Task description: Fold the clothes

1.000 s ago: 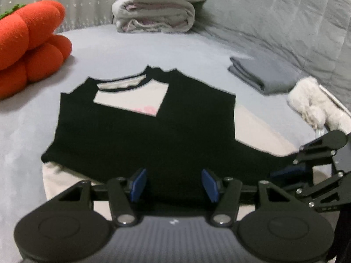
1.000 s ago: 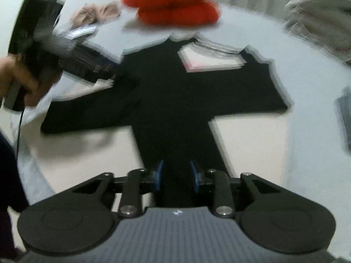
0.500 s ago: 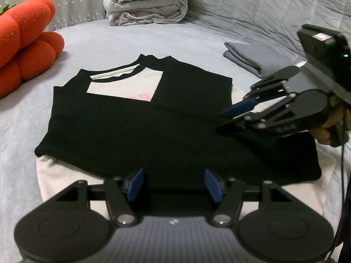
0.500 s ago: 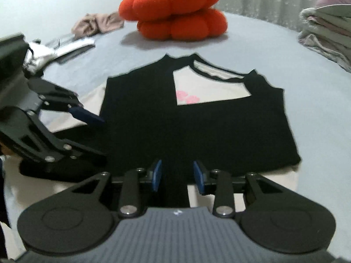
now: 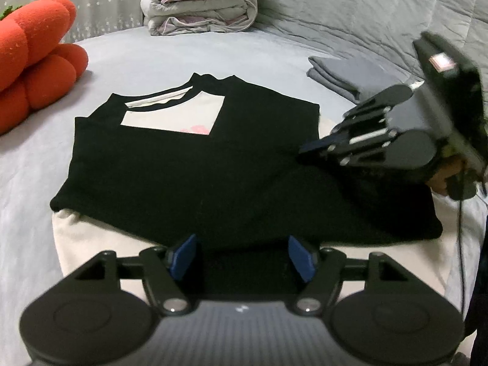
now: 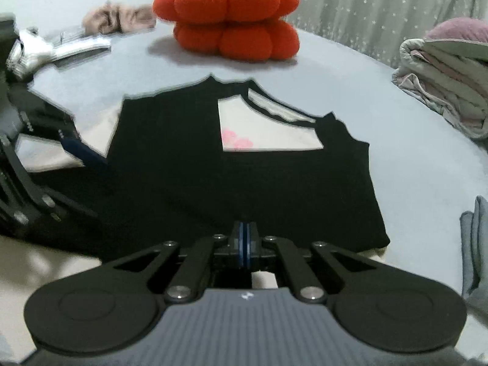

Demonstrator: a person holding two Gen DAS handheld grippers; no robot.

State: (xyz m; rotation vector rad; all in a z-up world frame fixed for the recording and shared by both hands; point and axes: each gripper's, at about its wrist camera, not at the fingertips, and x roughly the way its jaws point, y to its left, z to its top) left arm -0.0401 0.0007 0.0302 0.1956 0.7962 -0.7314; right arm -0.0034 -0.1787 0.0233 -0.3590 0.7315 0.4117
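Shirt (image 5: pixel 195 164) flat on bed (image 5: pixel 170 55). Plush (image 6: pixel 227 15) beyond collar, blankets (image 5: pixel 201 9) behind. Left gripper (image 5: pixel 244 257) opening, clear of cloth; right gripper (image 6: pixel 245 244) just closed, hold unclear.

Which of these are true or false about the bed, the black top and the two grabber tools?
1. The black and cream top lies spread flat on the grey-blue bedsheet. True.
2. The left gripper is squeezed shut. False: its blue pads stand apart.
3. The right gripper is shut at the top's edge. True.
4. The orange plush pumpkin cushion sits on the top. False: it rests on the sheet beyond it.
5. A folded grey garment lies beside the top. True.
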